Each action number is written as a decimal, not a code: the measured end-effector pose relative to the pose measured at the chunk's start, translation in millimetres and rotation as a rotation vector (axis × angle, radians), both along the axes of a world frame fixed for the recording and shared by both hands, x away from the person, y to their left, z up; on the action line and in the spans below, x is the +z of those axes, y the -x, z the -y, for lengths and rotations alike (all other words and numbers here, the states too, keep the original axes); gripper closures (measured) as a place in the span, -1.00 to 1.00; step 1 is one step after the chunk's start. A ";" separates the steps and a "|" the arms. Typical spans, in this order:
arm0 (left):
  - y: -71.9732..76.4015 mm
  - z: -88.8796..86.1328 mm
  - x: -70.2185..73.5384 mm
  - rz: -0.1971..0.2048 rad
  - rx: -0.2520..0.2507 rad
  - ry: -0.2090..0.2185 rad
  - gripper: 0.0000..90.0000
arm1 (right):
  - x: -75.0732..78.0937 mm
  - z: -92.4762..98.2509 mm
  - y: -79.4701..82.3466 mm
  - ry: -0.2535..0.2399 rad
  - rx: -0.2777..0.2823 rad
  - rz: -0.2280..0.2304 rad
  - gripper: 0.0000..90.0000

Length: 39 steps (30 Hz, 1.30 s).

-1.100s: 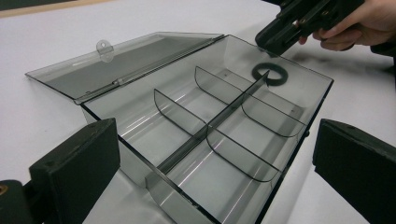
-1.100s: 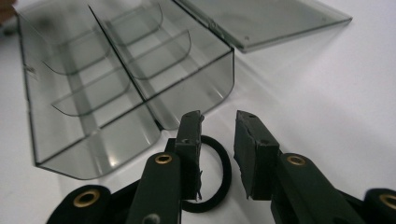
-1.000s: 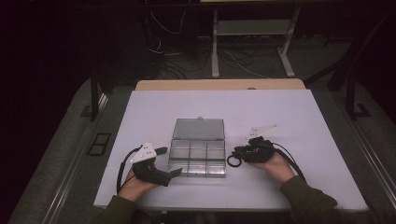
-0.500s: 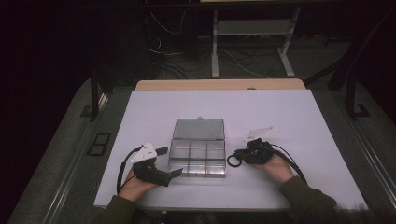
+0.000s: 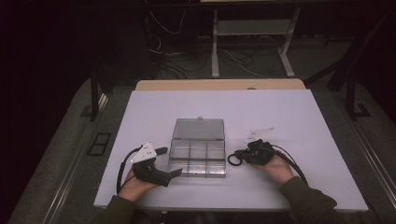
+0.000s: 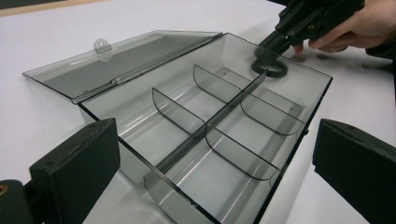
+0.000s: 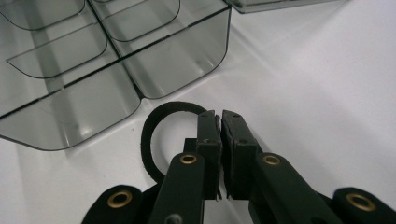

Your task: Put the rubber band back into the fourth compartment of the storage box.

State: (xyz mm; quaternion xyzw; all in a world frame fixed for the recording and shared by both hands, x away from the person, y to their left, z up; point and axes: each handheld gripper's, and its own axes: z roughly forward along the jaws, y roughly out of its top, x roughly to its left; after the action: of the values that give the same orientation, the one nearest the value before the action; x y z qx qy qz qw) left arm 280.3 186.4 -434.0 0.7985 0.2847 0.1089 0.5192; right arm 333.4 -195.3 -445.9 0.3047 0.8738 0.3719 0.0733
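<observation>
We find the right tool [image 5: 239, 156] resting low on the white table [image 5: 299, 116], just beside the right wall of the clear box [image 5: 198, 158]. In its own view the right tool [image 7: 220, 119] has its jaws all but together, clamped on the band of a black ring [image 7: 154, 123]; they have just been closing. The ring lies flat on the table, its free loop reaching toward the box wall [image 7: 177, 65] but stopping short of it. From above, the ring [image 5: 233, 160] sits between the box and the right hand [image 5: 275, 165].

The box stands open near the middle of the table, its lid [image 5: 199, 129] laid back flat on the far side. A long partition and cross partitions split it into six compartments [image 6: 224, 140], and we see nothing in any of them. Through the box's far wall, the left tool view shows the ring [image 6: 271, 67] outside the box with the right tool [image 6: 308, 21] upon it, the fingers [image 6: 345, 35] of the right hand behind.

The left tool [image 5: 170, 161] is held at the box's near left corner, pointing at it. Its jaws stand wide apart in its own view, one at each lower corner of the picture, with the box's near end between them but no pad touching it. The left hand [image 5: 135, 184] rests on the table edge, a cable [image 5: 122, 168] looping beside it.
</observation>
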 end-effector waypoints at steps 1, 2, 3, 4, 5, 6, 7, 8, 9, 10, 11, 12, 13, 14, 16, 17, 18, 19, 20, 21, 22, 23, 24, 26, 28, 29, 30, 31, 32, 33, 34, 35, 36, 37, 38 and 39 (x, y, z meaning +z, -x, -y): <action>-0.1 -0.2 0.0 0.000 0.000 0.000 -1.00 | 0.8 0.6 0.1 -0.005 -0.004 0.000 0.88; -0.2 -0.2 0.0 0.000 0.000 0.001 -1.00 | 1.7 1.3 0.2 -0.009 -0.004 0.000 0.88; -0.3 -0.2 -0.1 -0.001 0.002 0.002 -1.00 | 2.6 2.0 0.2 -0.015 -0.005 0.002 0.88; -0.4 -0.2 -0.1 -0.001 0.001 0.002 -1.00 | 3.6 2.8 0.6 -0.018 -0.008 0.001 0.88; -0.3 -0.1 -0.1 0.000 0.001 0.002 -1.00 | 4.5 3.6 0.5 -0.023 -0.006 0.004 0.88; -0.3 -0.1 0.0 0.000 0.000 0.001 -1.00 | 5.7 4.3 0.9 -0.026 -0.009 0.004 0.88; -0.1 0.0 0.1 0.001 0.001 0.000 -1.00 | 6.9 5.2 1.1 -0.030 -0.007 0.004 0.88; -0.1 0.0 0.2 0.000 0.001 0.000 -1.00 | 8.0 5.9 1.3 -0.038 -0.008 0.004 0.88; -0.1 0.2 0.3 0.001 0.001 0.001 -1.00 | 9.3 6.9 1.6 -0.043 -0.008 0.004 0.88; -0.1 0.3 0.3 0.001 0.002 0.001 -1.00 | 10.6 7.9 1.9 -0.046 -0.009 0.008 0.88; 0.1 0.3 0.3 0.000 0.002 0.000 -1.00 | 12.0 8.9 2.2 -0.052 -0.010 0.008 0.88; 0.2 0.3 0.2 0.000 0.002 -0.001 -1.00 | 13.3 10.0 2.3 -0.058 -0.011 0.008 0.88; 0.1 0.1 0.3 0.002 0.003 -0.001 -1.00 | 14.5 11.0 2.4 -0.066 -0.013 0.008 0.88; 0.1 -0.1 0.4 0.002 0.003 0.000 -1.00 | 15.4 12.1 2.1 -0.072 -0.011 0.010 0.88; 0.1 -0.4 0.5 0.002 0.004 0.002 -1.00 | 17.2 13.7 2.1 -0.082 -0.013 0.006 0.88; 0.1 -0.4 0.5 0.002 0.004 0.002 -1.00 | 17.8 14.4 1.9 -0.089 -0.016 0.005 0.88; 0.0 -0.3 0.5 0.002 0.004 0.002 -1.00 | 18.7 15.3 1.7 -0.092 -0.015 0.004 0.88; -0.1 -0.2 0.4 0.002 0.003 0.001 -1.00 | 19.4 16.0 1.7 -0.096 -0.016 0.005 0.88; -0.1 0.0 0.4 0.002 0.003 -0.001 -1.00 | 20.5 16.6 1.9 -0.100 -0.018 0.004 0.88; -0.1 0.0 0.5 0.002 0.003 -0.002 -1.00 | 21.4 17.2 1.8 -0.107 -0.015 0.005 0.88; -0.2 0.0 0.6 0.004 0.003 -0.001 -1.00 | 22.6 17.7 1.8 -0.110 -0.014 0.008 0.88; -0.2 0.0 0.7 0.004 0.003 -0.001 -1.00 | 24.1 18.3 2.2 -0.111 -0.017 0.006 0.88; 0.1 0.1 0.8 0.003 0.004 0.000 -1.00 | 25.5 18.9 2.4 -0.114 -0.016 0.007 0.88; 0.4 0.3 0.8 0.004 0.003 -0.001 -1.00 | 28.0 19.8 2.5 -0.125 -0.017 0.012 0.88; 0.3 0.3 0.8 0.003 0.004 0.000 -1.00 | 29.8 20.1 2.3 -0.129 -0.014 0.020 0.88; 0.2 0.2 0.7 0.003 0.004 0.001 -1.00 | 30.8 20.0 2.2 -0.130 -0.015 0.019 0.88; -0.1 0.1 0.7 0.004 0.003 0.000 -1.00 | 31.8 19.7 2.4 -0.133 -0.016 0.019 0.88; -0.2 0.3 0.6 0.003 0.003 -0.001 -1.00 | 32.7 19.4 2.2 -0.136 -0.014 0.023 0.88; -0.3 0.5 0.4 0.003 0.002 -0.002 -1.00 | 34.0 18.8 2.2 -0.139 -0.014 0.024 0.88; -0.2 0.9 0.3 0.002 0.001 -0.002 -1.00 | 35.3 18.2 2.2 -0.139 -0.013 0.025 0.88; -0.2 1.2 0.3 0.003 0.000 -0.004 -1.00 | 36.6 17.8 2.0 -0.142 -0.011 0.026 0.88; -0.2 1.3 0.4 0.004 -0.002 -0.006 -1.00 | 37.9 17.2 2.0 -0.144 -0.011 0.030 0.88; -0.2 1.4 0.5 0.004 -0.001 -0.006 -1.00 | 39.2 16.7 1.9 -0.147 -0.007 0.032 0.88; -0.1 1.5 0.5 0.004 -0.001 -0.006 -1.00 | 40.4 16.3 1.9 -0.148 -0.004 0.036 0.88; 0.0 1.6 0.5 0.003 -0.001 -0.005 -1.00 | 41.6 15.8 1.8 -0.150 -0.004 0.038 0.88; 0.1 1.4 0.5 0.004 -0.002 -0.006 -1.00 | 42.5 15.0 1.6 -0.154 -0.003 0.042 0.88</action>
State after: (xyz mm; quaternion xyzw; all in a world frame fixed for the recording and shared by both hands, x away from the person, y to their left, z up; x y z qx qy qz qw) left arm 280.3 184.9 -433.5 0.8001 0.2825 0.1109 0.5174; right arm 331.8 -210.3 -403.4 0.3028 0.8405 0.4441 0.0686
